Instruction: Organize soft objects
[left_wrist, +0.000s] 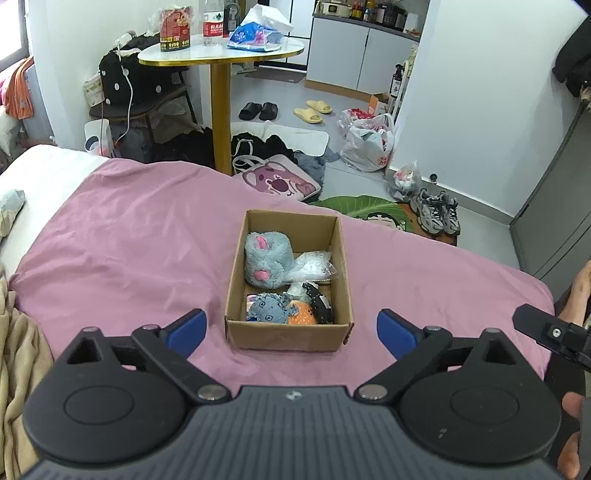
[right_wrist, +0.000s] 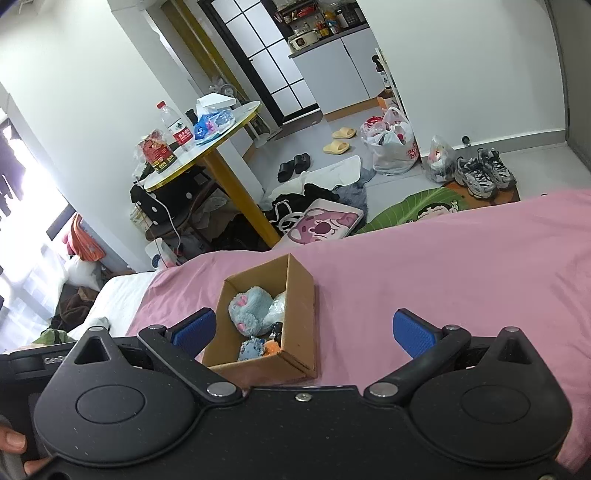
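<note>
Both my tongs hang empty above the bed, each with its blue-padded fingers spread wide apart: the left tongs (left_wrist: 291, 332) sit square behind the cardboard box (left_wrist: 288, 336), the right tongs (right_wrist: 303, 334) off to its right and tilted, so the box shows between them at a slant. I judge I hold back like this because nothing soft remains loose on the pink sheet (left_wrist: 129, 240); the sorting looks close to done.

Everything soft lies inside the box, which rests on the sheet near the bed's foot. At the far end sits a shaggy blue-grey plush (left_wrist: 267, 260) with pink patches, rounded and thick-piled. Beside it lies a crinkled clear plastic bag (left_wrist: 312, 266), glossy and limp. At the near end a smaller blue plush (left_wrist: 267, 308) presses against something orange and dotted (left_wrist: 301, 315), with a black-and-white piece (left_wrist: 321, 304) wedged along the right wall. The box's walls are stiff, matte brown card, straight-edged, which keeps the floppy things packed together.
</note>
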